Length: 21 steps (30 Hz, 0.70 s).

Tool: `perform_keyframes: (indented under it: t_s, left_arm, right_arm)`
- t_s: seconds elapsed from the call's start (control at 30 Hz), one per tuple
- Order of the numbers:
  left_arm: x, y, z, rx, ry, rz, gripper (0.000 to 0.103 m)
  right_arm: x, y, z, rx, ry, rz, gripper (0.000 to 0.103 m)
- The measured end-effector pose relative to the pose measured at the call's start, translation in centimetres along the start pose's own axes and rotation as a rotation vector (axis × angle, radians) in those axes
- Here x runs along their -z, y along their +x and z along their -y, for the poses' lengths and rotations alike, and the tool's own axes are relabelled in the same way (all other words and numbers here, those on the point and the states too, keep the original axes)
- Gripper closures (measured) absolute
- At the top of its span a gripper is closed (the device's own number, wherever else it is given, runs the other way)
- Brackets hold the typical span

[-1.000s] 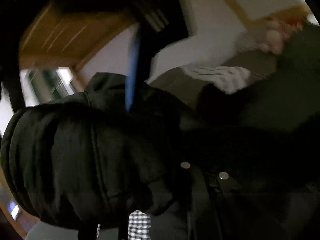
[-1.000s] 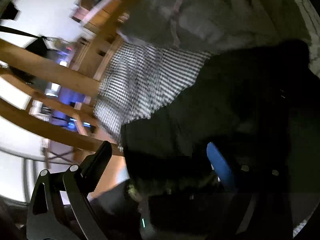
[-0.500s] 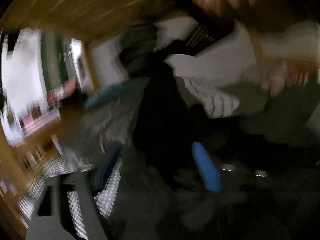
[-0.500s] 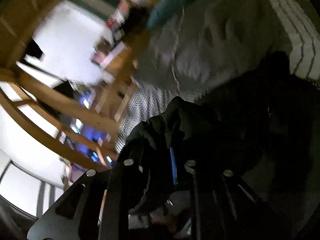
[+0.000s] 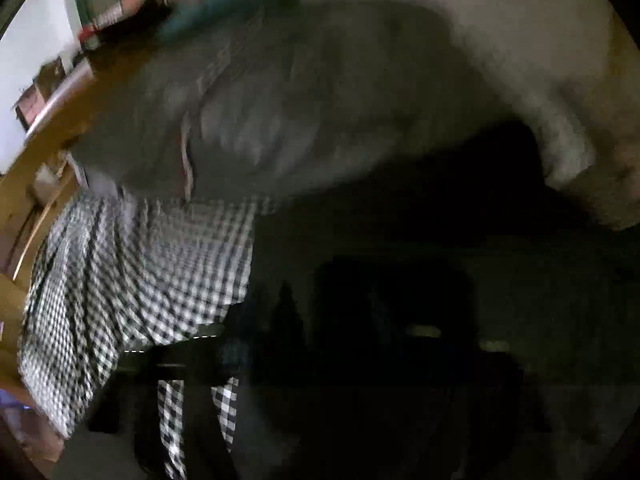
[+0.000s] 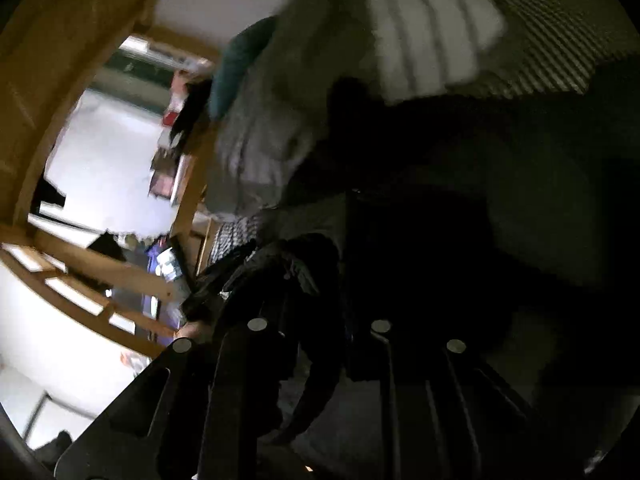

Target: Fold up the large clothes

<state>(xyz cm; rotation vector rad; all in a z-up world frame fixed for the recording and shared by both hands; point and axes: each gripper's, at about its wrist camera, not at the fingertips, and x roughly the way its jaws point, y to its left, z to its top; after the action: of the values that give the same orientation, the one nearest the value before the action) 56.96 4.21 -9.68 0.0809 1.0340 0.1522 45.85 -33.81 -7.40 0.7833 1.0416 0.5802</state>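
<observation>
A large dark green, nearly black padded jacket [image 6: 500, 184] fills the lower right of both views, also in the left wrist view [image 5: 440, 280]. My right gripper [image 6: 316, 304] is shut on a bunched fold of the jacket [image 6: 288, 264]; the fabric hangs between its fingers. My left gripper [image 5: 320, 340] sits low in its view, dark and blurred against the jacket; its jaws cannot be made out.
A black-and-white checked cloth [image 5: 132, 280] lies at left. A grey garment [image 5: 300, 100] and a white striped one [image 6: 420, 32] lie beyond the jacket. A teal item [image 5: 228, 4] is farther back. Wooden beams [image 6: 80, 272] stand at left.
Both views have swung quickly. The right gripper has closed on a jacket fold. The left gripper has dropped toward the jacket and checked cloth.
</observation>
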Motion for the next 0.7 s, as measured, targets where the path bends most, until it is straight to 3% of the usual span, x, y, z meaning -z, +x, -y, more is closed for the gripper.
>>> perform_keyframes:
  t_s: [0.07, 0.13, 0.2, 0.23, 0.27, 0.3, 0.37, 0.4, 0.43, 0.47, 0.5, 0.57, 0.6, 0.63, 0.7]
  left_arm:
    - [0.0, 3.2, -0.9, 0.028, -0.053, -0.090, 0.074]
    - [0.2, 3.5, -1.7, 0.004, -0.062, -0.079, 0.075]
    - [0.6, 3.5, -3.2, -0.054, -0.087, -0.072, 0.075]
    - [0.9, 3.6, -3.9, -0.098, -0.093, -0.072, 0.075]
    - [1.3, 4.2, -4.6, -0.133, -0.086, -0.083, 0.068]
    - [1.6, 4.4, -4.7, -0.136, -0.073, -0.084, 0.066]
    - [1.8, 3.4, -4.8, -0.128, -0.038, -0.055, 0.065]
    - [1.8, 2.0, -4.8, -0.106, -0.030, -0.023, 0.064]
    - [1.9, 0.3, -4.8, -0.073, -0.033, 0.016, 0.055]
    - [2.2, -1.5, -4.7, -0.035, -0.036, 0.062, 0.039]
    - [2.7, -4.1, -4.3, 0.006, -0.033, 0.131, 0.030]
    - [3.7, -7.2, -2.4, 0.085, -0.006, 0.207, 0.011]
    - [4.5, -8.5, -0.1, 0.143, 0.032, 0.230, 0.011]
    - [4.9, -8.6, 1.1, 0.147, 0.048, 0.232, 0.011]
    - [6.4, -7.1, 5.2, 0.048, 0.096, 0.208, 0.010]
  right_arm:
    - [0.4, 0.2, 2.2, -0.019, 0.027, 0.019, 0.086]
    - [0.6, 0.4, 3.7, -0.004, 0.046, 0.027, 0.086]
    - [0.0, 1.0, 5.8, 0.096, 0.081, 0.040, 0.086]
    - [-0.2, 1.5, 7.0, 0.180, 0.098, 0.044, 0.088]
    - [-0.4, 2.0, 8.3, 0.298, 0.102, 0.051, 0.093]
    - [-0.5, 2.1, 9.0, 0.339, 0.103, 0.060, 0.094]
    - [-0.5, 1.2, 9.3, 0.338, 0.108, 0.103, 0.092]
    - [-0.4, 0.6, 8.8, 0.366, 0.084, 0.122, 0.084]
    - [-0.3, -0.2, 7.8, 0.408, 0.053, 0.142, 0.063]
    - [0.0, -1.6, 6.5, 0.463, 0.010, 0.178, 0.046]
    - [0.6, -3.3, 4.6, 0.518, -0.050, 0.241, 0.013]
    - [1.5, -5.2, 1.3, 0.580, -0.153, 0.334, 0.007]
    - [1.8, -5.7, -0.1, 0.610, -0.194, 0.362, 0.007]
    - [2.2, -5.7, -1.6, 0.633, -0.224, 0.392, 0.007]
    - [3.2, -3.6, -4.9, 0.606, -0.311, 0.394, 0.006]
